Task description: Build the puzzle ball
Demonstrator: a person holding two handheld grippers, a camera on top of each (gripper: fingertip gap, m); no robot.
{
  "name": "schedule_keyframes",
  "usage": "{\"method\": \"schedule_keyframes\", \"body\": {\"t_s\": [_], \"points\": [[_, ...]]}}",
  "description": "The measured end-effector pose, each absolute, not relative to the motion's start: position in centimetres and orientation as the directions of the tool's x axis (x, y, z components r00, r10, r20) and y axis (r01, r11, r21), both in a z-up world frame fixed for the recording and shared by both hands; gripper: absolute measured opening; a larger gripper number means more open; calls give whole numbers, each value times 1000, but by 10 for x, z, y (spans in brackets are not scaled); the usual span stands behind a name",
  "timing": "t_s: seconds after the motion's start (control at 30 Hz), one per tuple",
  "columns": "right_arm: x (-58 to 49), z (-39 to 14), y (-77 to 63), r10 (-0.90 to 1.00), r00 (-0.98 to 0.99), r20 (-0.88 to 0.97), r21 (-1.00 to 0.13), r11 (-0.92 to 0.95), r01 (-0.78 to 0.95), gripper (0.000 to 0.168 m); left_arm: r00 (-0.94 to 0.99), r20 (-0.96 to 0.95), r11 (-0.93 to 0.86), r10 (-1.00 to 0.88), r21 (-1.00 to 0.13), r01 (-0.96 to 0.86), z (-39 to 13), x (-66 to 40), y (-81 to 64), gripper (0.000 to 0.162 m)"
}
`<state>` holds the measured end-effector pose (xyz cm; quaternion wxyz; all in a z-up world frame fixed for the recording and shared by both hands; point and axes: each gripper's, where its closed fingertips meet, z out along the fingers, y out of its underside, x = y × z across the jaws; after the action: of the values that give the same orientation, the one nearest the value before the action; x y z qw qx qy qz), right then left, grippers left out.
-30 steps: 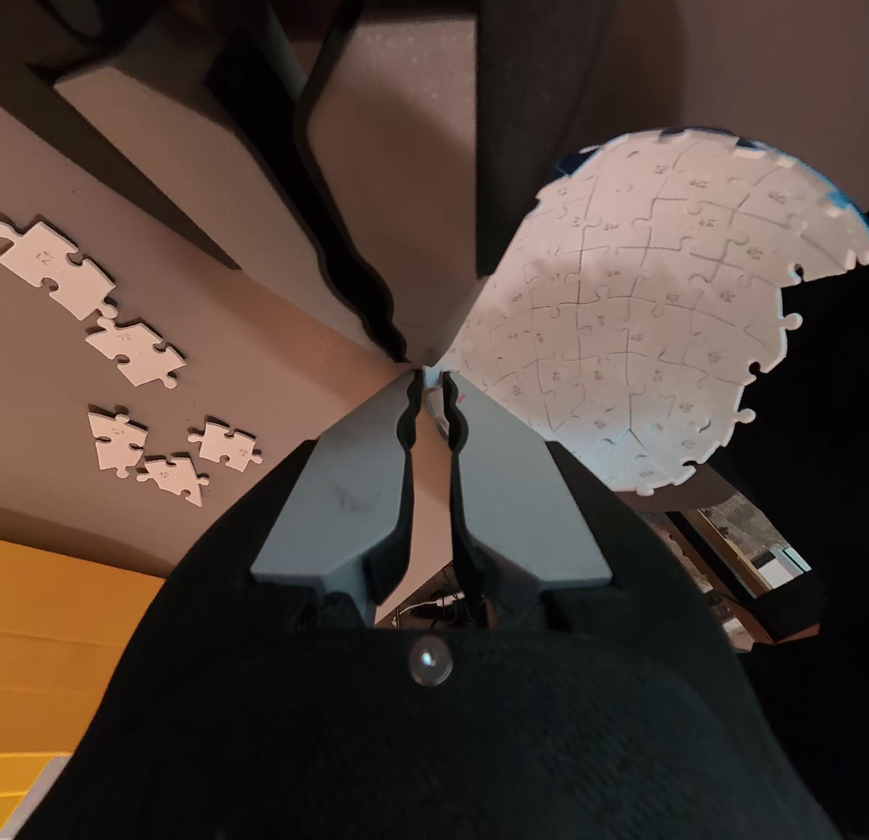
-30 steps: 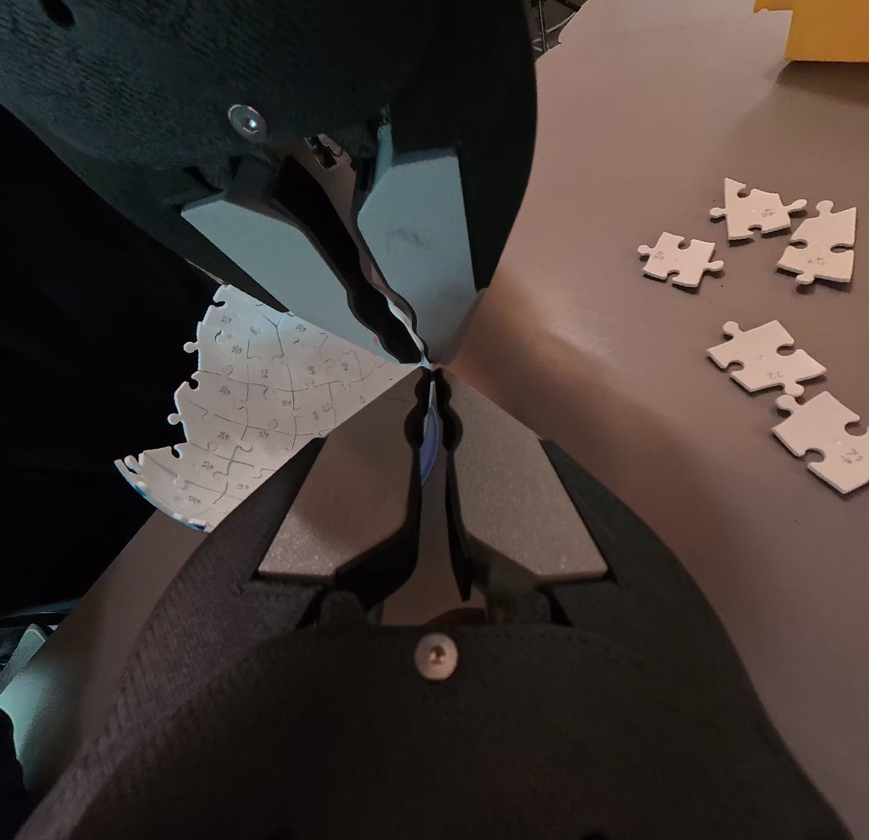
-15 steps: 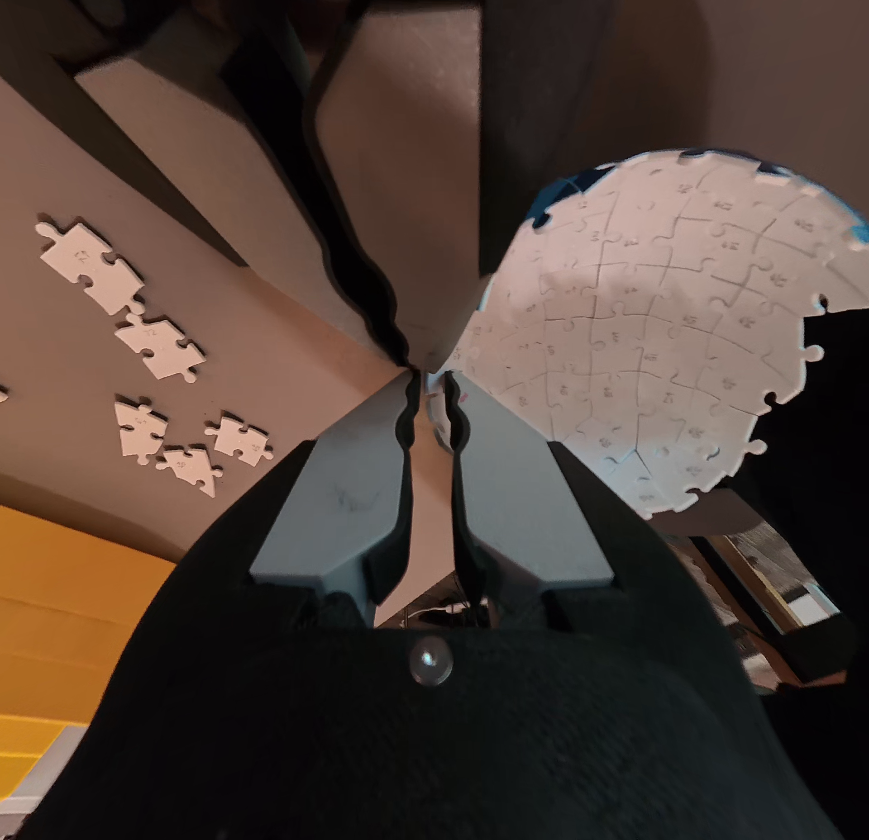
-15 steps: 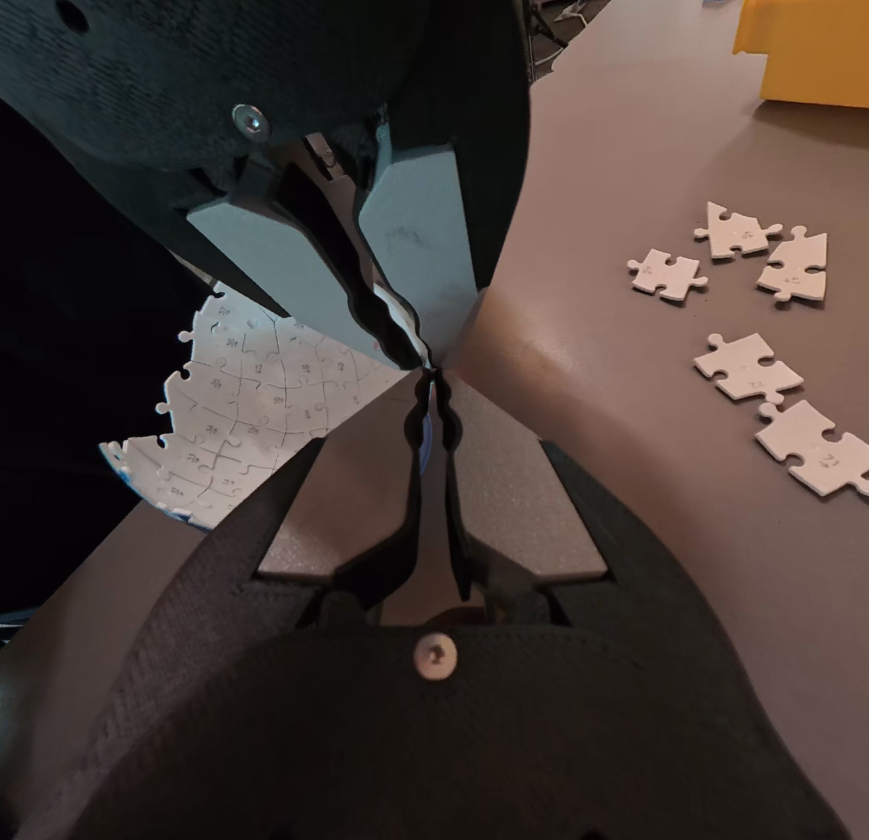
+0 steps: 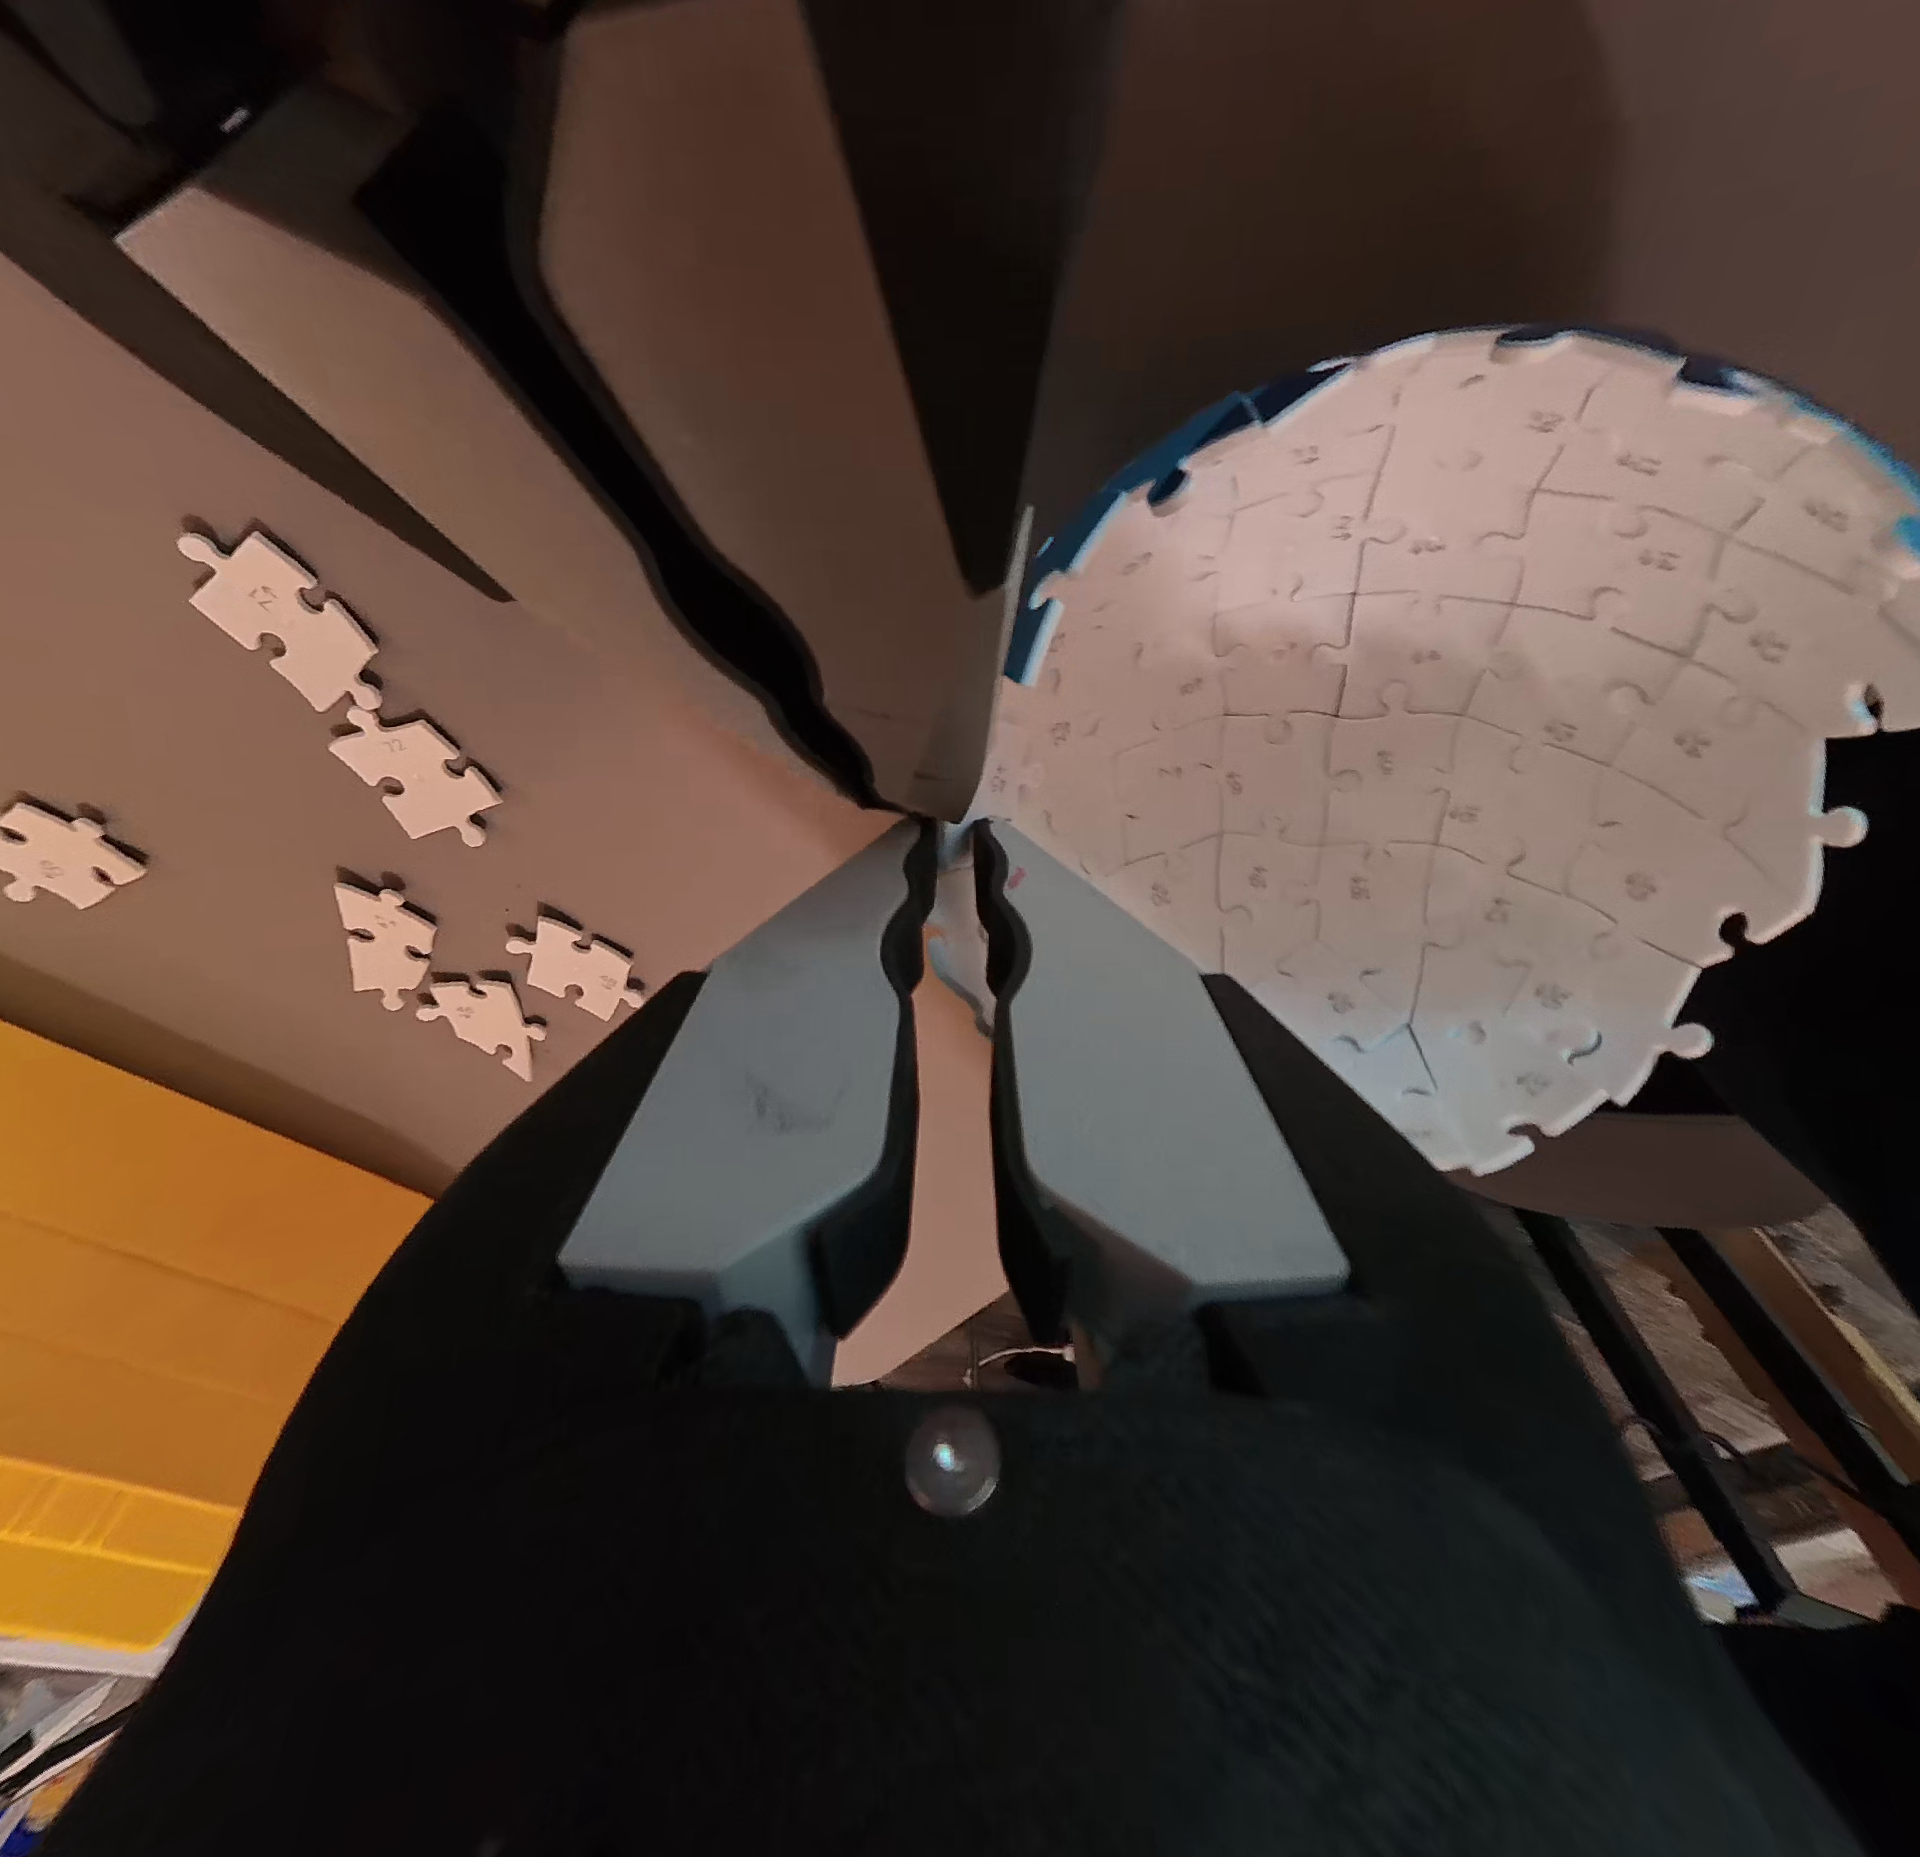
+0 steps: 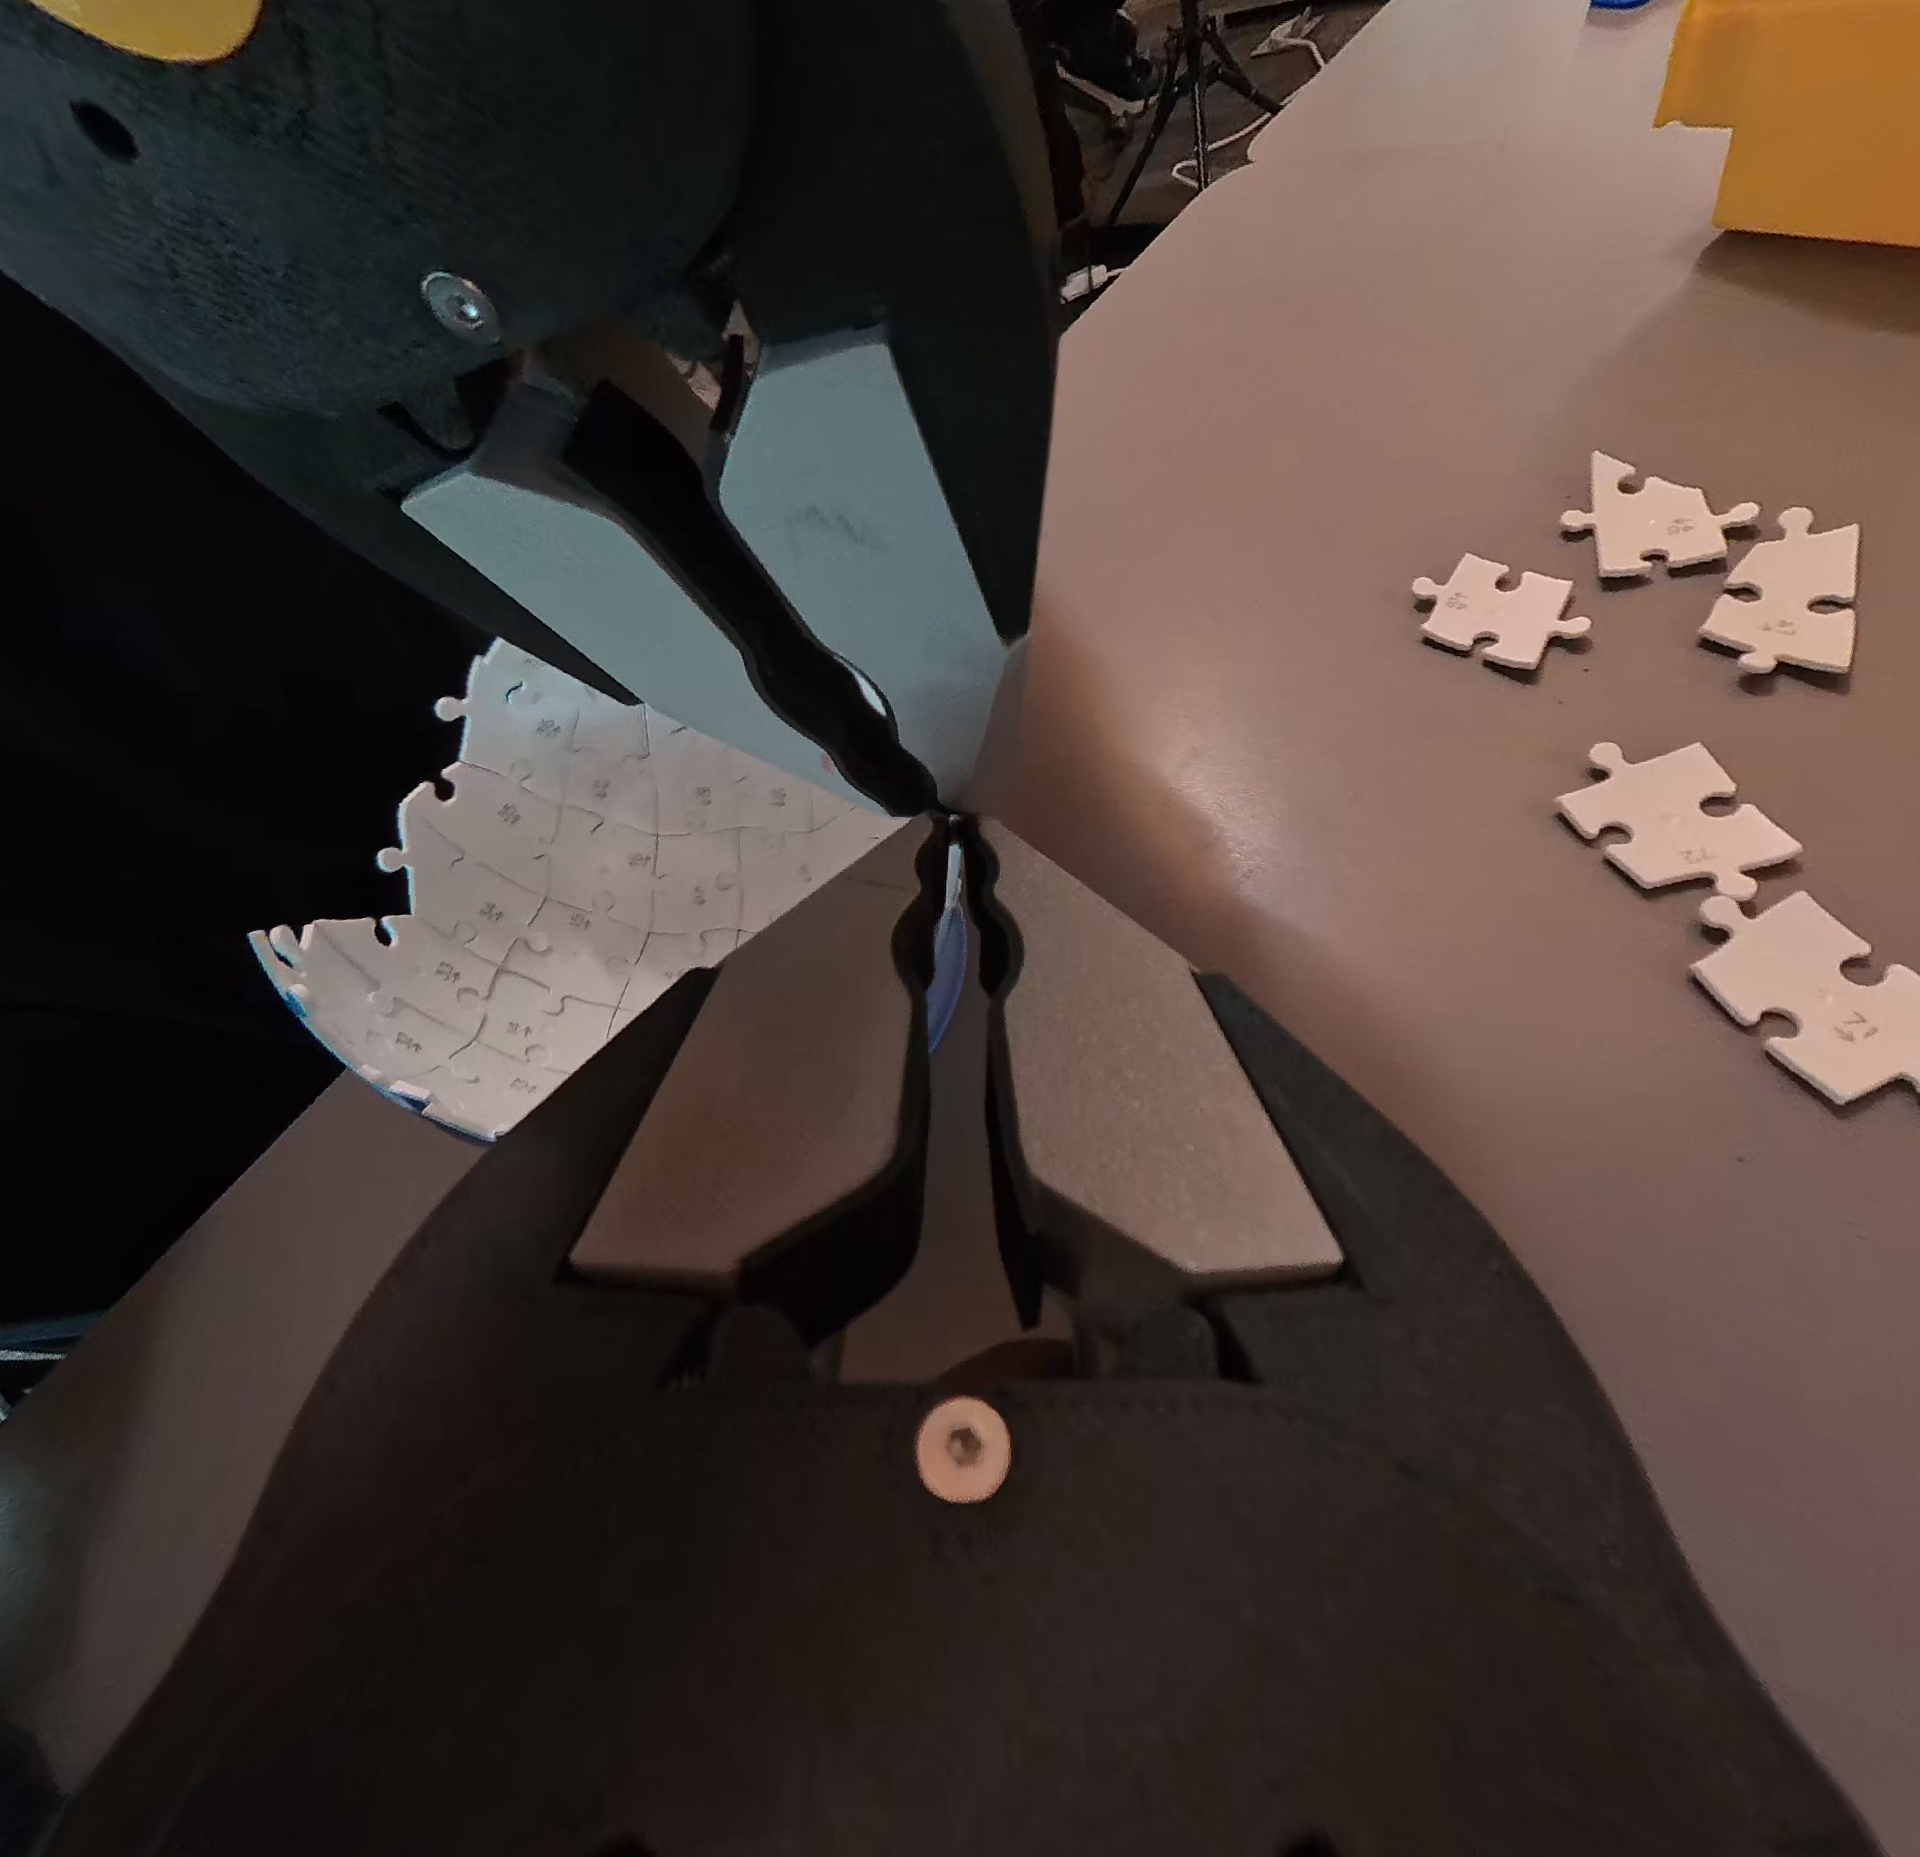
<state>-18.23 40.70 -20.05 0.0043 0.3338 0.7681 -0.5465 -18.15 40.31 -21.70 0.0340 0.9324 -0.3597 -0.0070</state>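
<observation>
Both grippers, left (image 5: 948, 851) and right (image 6: 956, 833), meet tip-to-tip, jaws pinching the puzzle ball (image 5: 1455, 747) rim.

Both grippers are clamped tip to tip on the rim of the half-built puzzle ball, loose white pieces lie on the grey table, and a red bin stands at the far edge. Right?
Not quite: the bin is yellow, as the right wrist view shows. The rest holds: left gripper, right gripper, puzzle ball, loose pieces, table.
</observation>
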Motion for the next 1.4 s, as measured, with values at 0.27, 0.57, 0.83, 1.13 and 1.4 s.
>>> {"method": "schedule_keyframes", "body": {"t_s": [0.27, 0.57, 0.83, 1.13, 1.4], "points": [[-180, -202, 412, 507, -750, -424, -805, 169, 569, 8, 720, -14, -719, -694, 67, -692, -217, -180, 403, 3], [-181, -204, 415, 528, -753, -392, -774, 253, 580, 17, 698, -26, -698, -716, 75, -713, -217, -180, 403, 3], [-179, -210, 412, 488, -765, -419, -730, 320, 604, 18, 695, -31, -695, -718, 80, -714, -217, -178, 404, 3], [-180, -219, 407, 477, -763, -436, -638, 435, 636, 20, 698, -19, -696, -716, 106, -710, -219, -179, 403, 4], [-180, -224, 405, 477, -740, -475, -602, 438, 668, 21, 714, -13, -711, -700, 105, -695, -221, -180, 400, 4]]}}
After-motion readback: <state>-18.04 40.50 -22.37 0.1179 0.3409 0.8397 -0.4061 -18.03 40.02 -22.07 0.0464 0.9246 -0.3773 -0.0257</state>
